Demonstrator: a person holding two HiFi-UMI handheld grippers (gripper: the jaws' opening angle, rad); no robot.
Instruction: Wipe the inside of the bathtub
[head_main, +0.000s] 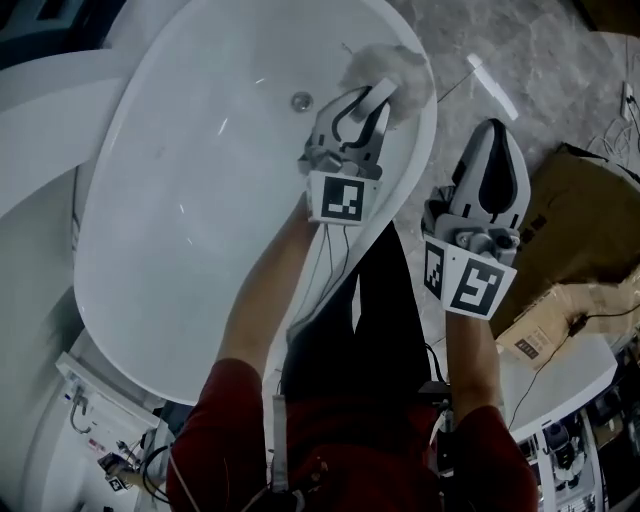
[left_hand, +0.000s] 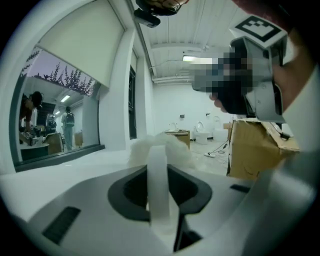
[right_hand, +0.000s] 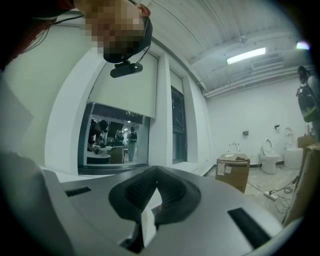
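The white oval bathtub (head_main: 190, 200) fills the left and middle of the head view, its drain (head_main: 301, 100) near the far end. My left gripper (head_main: 372, 98) reaches over the tub's far right side and is shut on a fluffy white cloth (head_main: 392, 64) that lies against the rim there. In the left gripper view the cloth (left_hand: 176, 148) bulges past the closed jaws of the left gripper (left_hand: 159, 156). My right gripper (head_main: 490, 140) hangs outside the tub, over the grey floor, shut and empty. In its own view the right gripper (right_hand: 148, 214) holds nothing.
Cardboard boxes (head_main: 575, 215) and cables lie on the floor right of the tub. A small white strip (head_main: 492, 86) lies on the floor beyond. Another white fixture (head_main: 40, 130) curves along the left. A cardboard box (right_hand: 232, 171) and toilets (right_hand: 270, 150) stand farther off.
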